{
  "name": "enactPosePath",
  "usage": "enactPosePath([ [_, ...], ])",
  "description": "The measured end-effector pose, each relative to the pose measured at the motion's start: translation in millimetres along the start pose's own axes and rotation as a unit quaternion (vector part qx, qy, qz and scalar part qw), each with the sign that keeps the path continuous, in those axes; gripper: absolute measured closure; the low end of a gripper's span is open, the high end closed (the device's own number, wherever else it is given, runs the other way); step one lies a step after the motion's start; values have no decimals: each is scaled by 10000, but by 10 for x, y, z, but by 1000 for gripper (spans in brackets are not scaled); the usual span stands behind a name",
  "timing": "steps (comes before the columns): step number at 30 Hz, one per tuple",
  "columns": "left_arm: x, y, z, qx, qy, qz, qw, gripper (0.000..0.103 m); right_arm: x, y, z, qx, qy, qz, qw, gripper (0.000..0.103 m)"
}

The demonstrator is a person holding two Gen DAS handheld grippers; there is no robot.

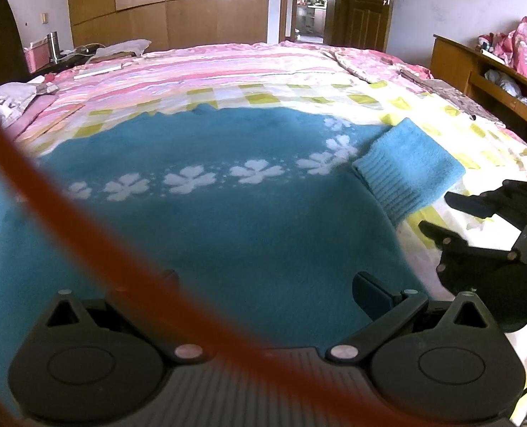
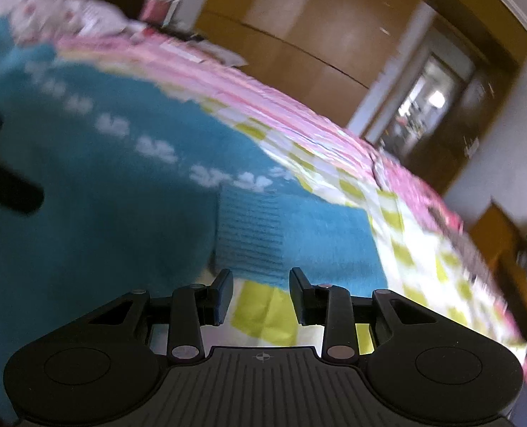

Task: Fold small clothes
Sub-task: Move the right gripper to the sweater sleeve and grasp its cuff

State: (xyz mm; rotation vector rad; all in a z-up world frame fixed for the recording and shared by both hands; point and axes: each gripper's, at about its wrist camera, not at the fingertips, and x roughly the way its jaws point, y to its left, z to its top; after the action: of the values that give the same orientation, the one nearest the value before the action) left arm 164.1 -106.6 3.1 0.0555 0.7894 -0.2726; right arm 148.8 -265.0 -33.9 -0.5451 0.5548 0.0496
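Note:
A blue knitted sweater [image 1: 210, 235] with a row of white flowers lies spread flat on the checked bedsheet [image 1: 441, 117]. Its sleeve [image 1: 405, 174] is folded over at the right, ribbed cuff toward me. My left gripper [image 1: 269, 284] hovers low over the sweater's body, jaws wide open, with the left finger partly hidden by an orange cable. The right gripper [image 1: 436, 213] sits over the sheet just right of the sleeve. In the blurred right wrist view, the right gripper [image 2: 261, 295] is open with nothing between its fingers, just short of the cuff [image 2: 249, 231].
An orange cable [image 1: 85, 235] crosses the left wrist view. A pink striped quilt [image 1: 228, 67] covers the far half of the bed. A wooden wardrobe [image 1: 192, 7] and doorway [image 1: 309, 3] stand behind, and a wooden shelf unit [image 1: 477, 67] stands at the right.

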Motion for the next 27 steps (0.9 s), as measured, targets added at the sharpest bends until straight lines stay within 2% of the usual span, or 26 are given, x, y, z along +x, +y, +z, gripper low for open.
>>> enactPosePath([
  [10,144,-12,-6,12,90,-63,9999,0,327,100,-36,-1215,61,222,9923,71],
  [18,170,-45,-20,-21,109,-198,9997,0,512,108,22,-1661,-22,345,9855,70],
  [21,163,-47,-22,-37,128,-252,9996,0,559,57,56,-1463,-1,402,9884,73],
  [25,128,-21,-14,-34,90,-239,9997,0,571,46,83,-1312,-3,590,9896,90],
  [27,105,0,-10,-38,64,-236,9997,0,560,49,88,-1227,8,586,9907,94],
])
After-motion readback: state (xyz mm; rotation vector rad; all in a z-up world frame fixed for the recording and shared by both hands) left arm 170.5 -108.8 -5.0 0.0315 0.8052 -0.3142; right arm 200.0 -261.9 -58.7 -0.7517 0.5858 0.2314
